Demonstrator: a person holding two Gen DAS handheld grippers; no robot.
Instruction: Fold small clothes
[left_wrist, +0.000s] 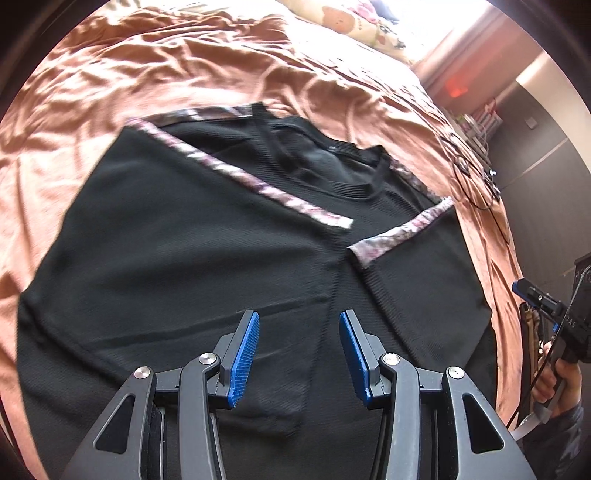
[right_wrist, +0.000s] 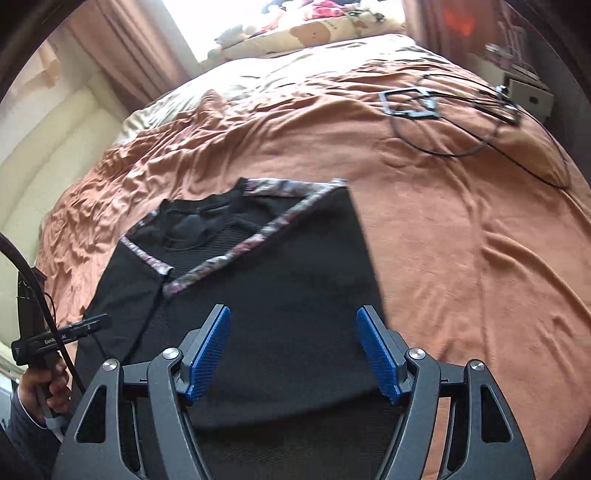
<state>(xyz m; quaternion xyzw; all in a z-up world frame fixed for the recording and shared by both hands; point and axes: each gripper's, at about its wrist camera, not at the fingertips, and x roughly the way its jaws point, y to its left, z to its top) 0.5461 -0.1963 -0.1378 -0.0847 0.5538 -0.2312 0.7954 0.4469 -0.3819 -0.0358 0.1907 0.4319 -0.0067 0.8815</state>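
Your bed (left_wrist: 155, 74) fills both views, its orange sheet (right_wrist: 461, 229) wrinkled all over, with a patterned pillow (right_wrist: 314, 33) at the far end under the bright window.

The black top (left_wrist: 177, 258) lies flat on the sheet in front of you, neckline (left_wrist: 369, 184) away from you. Both sides are folded in over the middle, so the floral-trimmed edges (left_wrist: 266, 188) slant toward each other and nearly meet below the neckline. In the right wrist view the right flap (right_wrist: 295, 266) covers most of the body, its outer edge straight against the sheet.

Your left gripper (left_wrist: 299, 354) hangs over the lower middle of the top, jaws apart, blue pads (left_wrist: 243, 358) with nothing between them. Your right gripper (right_wrist: 293, 354) is over the lower part of the right flap, jaws spread wide and empty too.

A black cable (right_wrist: 480, 122) loops on the sheet at the far right, well apart from the top, with a small dark frame-like thing (right_wrist: 410, 103) beside it.
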